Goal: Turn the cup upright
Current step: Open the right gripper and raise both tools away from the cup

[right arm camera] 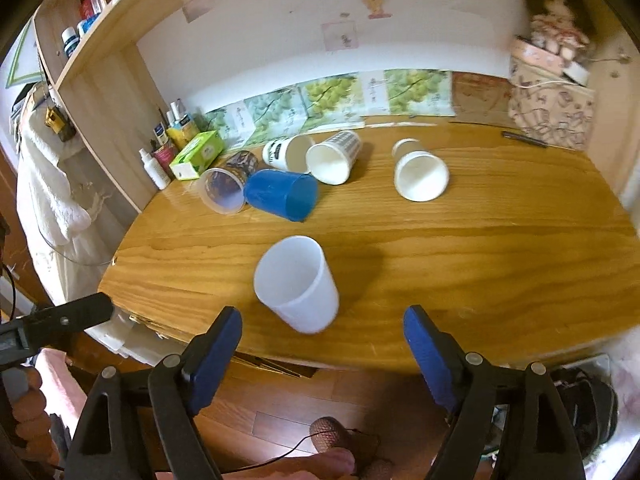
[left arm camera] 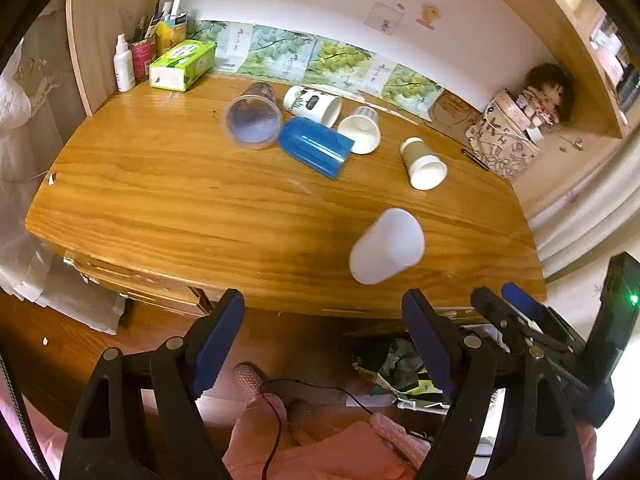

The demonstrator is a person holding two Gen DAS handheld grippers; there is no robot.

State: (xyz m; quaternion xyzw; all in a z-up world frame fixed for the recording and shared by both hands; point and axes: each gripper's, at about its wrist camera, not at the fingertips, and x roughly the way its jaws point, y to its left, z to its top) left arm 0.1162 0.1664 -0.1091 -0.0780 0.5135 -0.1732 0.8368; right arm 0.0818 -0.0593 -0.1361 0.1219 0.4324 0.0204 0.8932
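Note:
A white plastic cup point(left arm camera: 387, 246) stands on the wooden desk point(left arm camera: 168, 200) near its front edge; in the right wrist view point(right arm camera: 297, 283) its open mouth faces up and toward me. My left gripper point(left arm camera: 324, 344) is open and empty, held off the desk's front edge, left of and below the cup. My right gripper point(right arm camera: 323, 356) is open and empty, just short of the desk edge, with the cup slightly left of its midline. The right gripper also shows in the left wrist view point(left arm camera: 506, 308).
Further back lie several cups on their sides: a clear one point(left arm camera: 252, 120), a blue one point(left arm camera: 316, 146), a printed white one point(left arm camera: 312, 104), a white paper one point(left arm camera: 360, 130) and a brown-sleeved one point(left arm camera: 424, 164). A tissue box point(left arm camera: 182, 65), bottles and a doll box point(left arm camera: 504, 140) stand at the back.

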